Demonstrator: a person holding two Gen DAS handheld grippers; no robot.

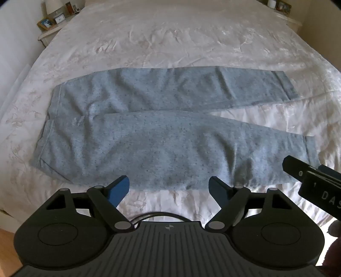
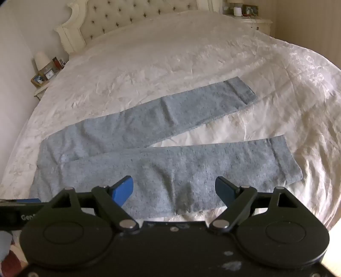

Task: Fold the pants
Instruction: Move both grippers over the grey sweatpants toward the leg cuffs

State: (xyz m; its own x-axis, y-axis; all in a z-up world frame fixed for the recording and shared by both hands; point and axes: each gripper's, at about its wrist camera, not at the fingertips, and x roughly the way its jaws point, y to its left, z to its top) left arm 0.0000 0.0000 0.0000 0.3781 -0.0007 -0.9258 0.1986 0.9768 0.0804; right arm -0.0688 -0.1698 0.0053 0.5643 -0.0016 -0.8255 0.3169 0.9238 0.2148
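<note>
Grey speckled sweatpants [image 1: 162, 136] lie flat on a white bed, waistband at the left, both legs spread apart toward the right. They also show in the right wrist view [image 2: 170, 162]. My left gripper [image 1: 169, 187] is open and empty, hovering just above the near edge of the near leg. My right gripper [image 2: 174, 189] is open and empty above the near leg, closer to its cuff [image 2: 285, 159]. The right gripper's body shows at the right edge of the left wrist view [image 1: 309, 176].
The white embossed bedspread [image 1: 170, 38] covers the whole bed. A tufted headboard [image 2: 132, 15] stands at the back. Nightstands with a clock and frames [image 2: 45, 76] and small items [image 2: 245, 12] flank the bed. Wood floor [image 1: 6, 251] shows at the near left.
</note>
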